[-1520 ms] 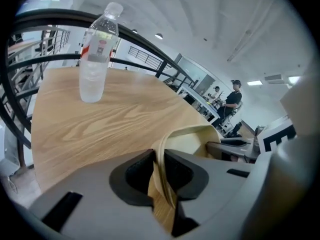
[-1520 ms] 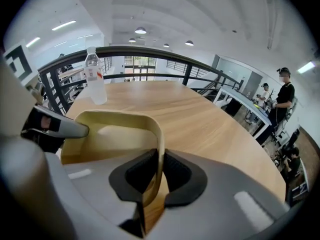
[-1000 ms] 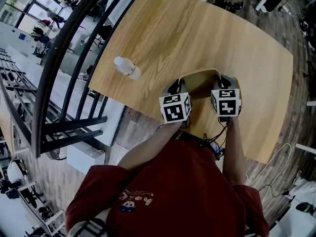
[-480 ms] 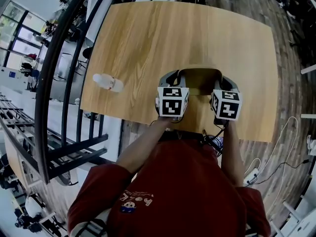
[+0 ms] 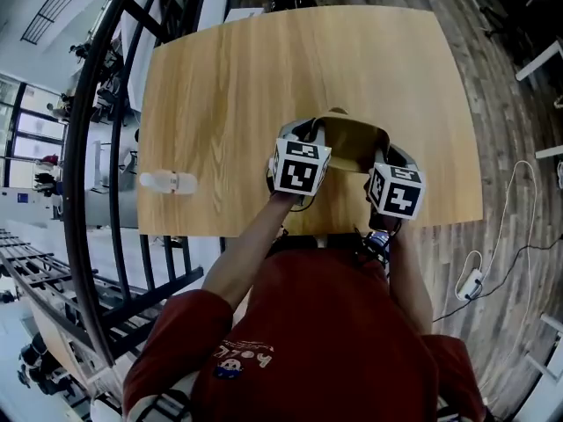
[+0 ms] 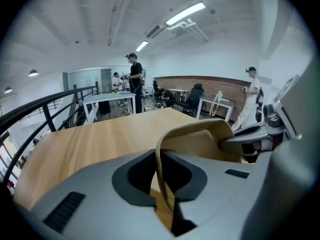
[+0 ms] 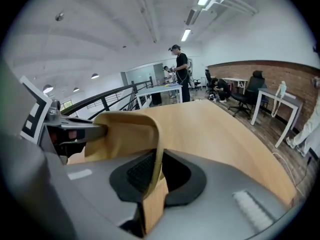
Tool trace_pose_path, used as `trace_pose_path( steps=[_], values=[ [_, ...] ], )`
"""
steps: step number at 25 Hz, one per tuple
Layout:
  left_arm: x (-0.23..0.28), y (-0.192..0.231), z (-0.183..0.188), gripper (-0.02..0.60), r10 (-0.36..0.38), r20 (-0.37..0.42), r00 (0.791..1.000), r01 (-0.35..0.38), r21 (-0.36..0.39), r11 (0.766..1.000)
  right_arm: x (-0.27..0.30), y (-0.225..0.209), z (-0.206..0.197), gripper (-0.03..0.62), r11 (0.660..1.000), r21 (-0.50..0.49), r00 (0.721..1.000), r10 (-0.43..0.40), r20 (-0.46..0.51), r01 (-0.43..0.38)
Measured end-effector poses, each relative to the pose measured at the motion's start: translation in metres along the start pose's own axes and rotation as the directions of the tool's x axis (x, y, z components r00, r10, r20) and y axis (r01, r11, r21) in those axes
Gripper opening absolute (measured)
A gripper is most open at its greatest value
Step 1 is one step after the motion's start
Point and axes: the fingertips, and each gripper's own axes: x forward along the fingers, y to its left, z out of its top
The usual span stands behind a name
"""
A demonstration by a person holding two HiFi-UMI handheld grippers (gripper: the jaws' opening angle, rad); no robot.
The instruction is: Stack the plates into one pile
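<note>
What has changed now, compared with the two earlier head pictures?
The left gripper and right gripper rolled and carried the wooden plate, now more tilted, somewhat toward the right side of the table. The left jaws have just been closing, the right opening slightly, with the plate's rim between each pair. Unchanged: both hold the plate, and the white bottle lies at the table's left edge.
</note>
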Motion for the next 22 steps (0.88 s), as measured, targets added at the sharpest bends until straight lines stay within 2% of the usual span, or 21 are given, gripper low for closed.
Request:
trace_pose_path(
  steps=[5,9,12,15,18,22],
  values=[
    [0.017,-0.005,0.011,0.025,-0.102,-0.047,0.994,0.107,0.108,0.988,-0.002,-0.001,-0.017,0.049,0.982,0.181,0.999,-0.046,-0.017,0.048],
    [0.029,-0.013,0.017,0.025,-0.199,-0.099,0.975,0.215,0.188,0.958,-0.007,-0.002,-0.027,0.048,0.946,0.296,0.991,-0.129,-0.029,0.132],
    [0.038,-0.011,0.023,0.021,-0.262,-0.134,0.956,0.287,0.238,0.928,-0.009,0.008,-0.033,0.054,0.898,0.396,0.981,-0.188,-0.046,0.191],
    [0.05,-0.014,0.024,0.018,-0.318,-0.165,0.934,0.352,0.262,0.899,-0.008,0.012,-0.043,0.057,0.83,0.512,0.973,-0.22,-0.063,0.221],
    [0.059,-0.017,0.015,0.017,-0.339,-0.197,0.92,0.384,0.278,0.881,-0.007,0.011,-0.051,0.057,0.772,0.593,0.971,-0.223,-0.087,0.23],
    [0.064,-0.023,0.011,0.017,-0.361,-0.241,0.901,0.424,0.308,0.851,-0.008,0.01,-0.058,0.055,0.721,0.651,0.97,-0.217,-0.111,0.236]
  ],
)
